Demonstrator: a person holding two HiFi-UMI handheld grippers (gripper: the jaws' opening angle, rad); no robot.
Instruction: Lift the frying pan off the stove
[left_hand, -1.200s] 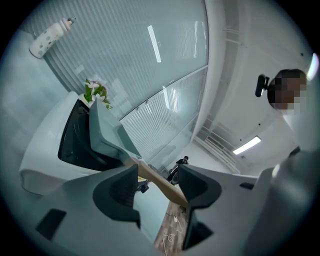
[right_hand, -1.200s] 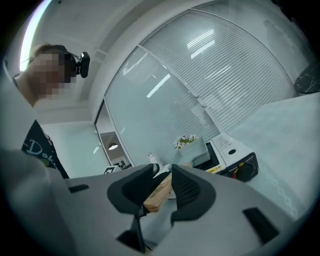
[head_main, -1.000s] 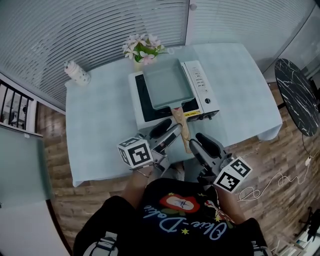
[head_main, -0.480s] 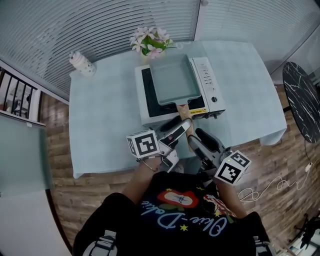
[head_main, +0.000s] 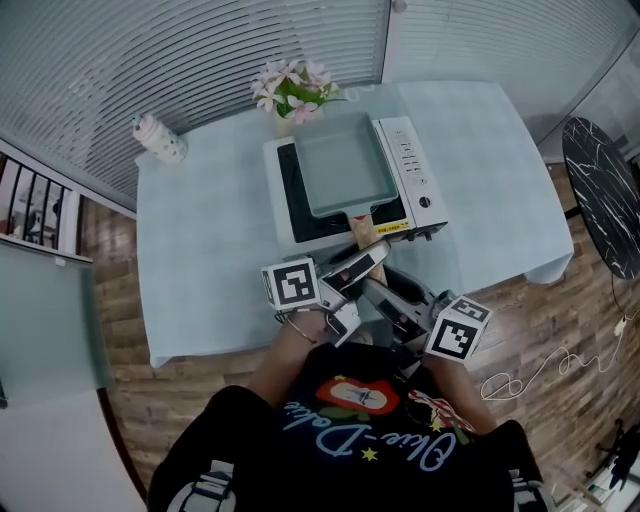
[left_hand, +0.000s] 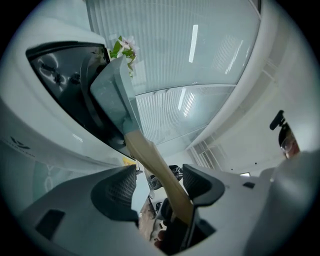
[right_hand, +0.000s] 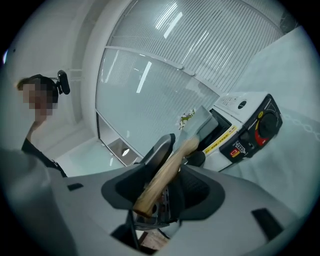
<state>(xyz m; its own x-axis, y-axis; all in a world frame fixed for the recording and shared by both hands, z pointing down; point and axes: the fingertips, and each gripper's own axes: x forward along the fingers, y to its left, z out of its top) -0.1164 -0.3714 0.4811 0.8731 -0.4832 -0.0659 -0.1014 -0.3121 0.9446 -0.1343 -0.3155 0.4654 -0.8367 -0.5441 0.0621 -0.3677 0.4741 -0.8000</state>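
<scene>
1. Jaws on left gripper and right gripper have just been opening; wide apart, both straddle the tan wooden handle.
2. Pale-green square frying pan sits ahead on the white stove, handle toward them.

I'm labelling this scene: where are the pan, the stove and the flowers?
pan (head_main: 343, 166), head view, middle of its flat bottom.
stove (head_main: 408, 166), head view, its white control panel.
flowers (head_main: 290, 88), head view, the blossoms.
</scene>
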